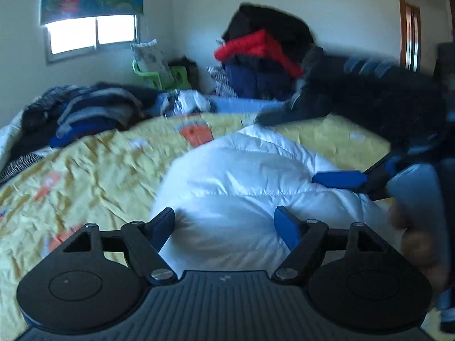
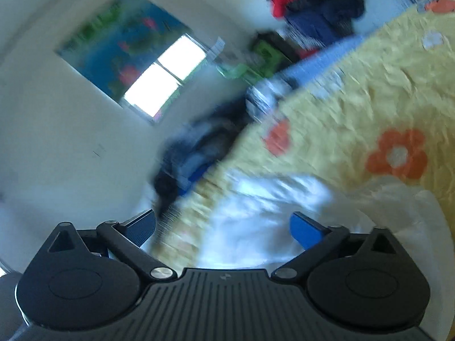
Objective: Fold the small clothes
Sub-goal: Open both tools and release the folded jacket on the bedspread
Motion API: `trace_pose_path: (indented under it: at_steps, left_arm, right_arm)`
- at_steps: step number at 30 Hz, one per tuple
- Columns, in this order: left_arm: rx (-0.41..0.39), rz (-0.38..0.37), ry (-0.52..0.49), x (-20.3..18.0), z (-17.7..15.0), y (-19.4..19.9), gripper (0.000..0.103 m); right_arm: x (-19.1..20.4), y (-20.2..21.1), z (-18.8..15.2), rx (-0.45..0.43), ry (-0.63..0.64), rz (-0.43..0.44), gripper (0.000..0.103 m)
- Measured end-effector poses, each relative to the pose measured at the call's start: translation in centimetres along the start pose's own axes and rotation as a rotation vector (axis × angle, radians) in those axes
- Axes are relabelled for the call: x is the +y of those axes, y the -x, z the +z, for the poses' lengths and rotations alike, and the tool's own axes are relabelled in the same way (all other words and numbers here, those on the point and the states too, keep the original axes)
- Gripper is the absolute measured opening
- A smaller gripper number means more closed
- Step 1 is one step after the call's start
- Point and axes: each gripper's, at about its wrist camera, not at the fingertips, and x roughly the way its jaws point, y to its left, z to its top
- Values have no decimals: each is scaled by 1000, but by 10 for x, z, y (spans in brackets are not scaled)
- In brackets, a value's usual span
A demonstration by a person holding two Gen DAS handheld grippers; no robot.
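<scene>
— On the near yellow bedspread lies the white puffy garment. Left gripper: wide open, empty.
— Right gripper?
— Also spread, holding nothing; slick padding may spring unfolded.
— Room?
— Far-left clothes pile crowds; right side freer.

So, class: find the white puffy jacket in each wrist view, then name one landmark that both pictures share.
Left wrist view: the white puffy jacket lies centre, on the yellow bedspread.
Right wrist view: it sits low centre, blurred.
Shared landmark: the window under the blue floral blind.
</scene>
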Motion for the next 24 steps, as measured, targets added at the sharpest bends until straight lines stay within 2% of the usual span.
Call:
trace_pose_path:
  at_steps: [2, 7, 14, 24]
  left_arm:
    - [20, -8, -9, -6, -3, -6, 80]
    - [58, -1, -35, -21, -7, -25, 86]
    - [51, 7, -54, -25, -10, -38, 87]
    - [9, -1, -58, -27, -21, -44, 89]
  right_arm:
    - [-13, -14, -6, 38, 42, -55, 92]
    - [-37, -25, -13, 50, 11, -46, 91]
    - [-43, -35, -16, 82, 113, -61, 91]
    - [-41, -42, -31, 34, 243, -80, 92]
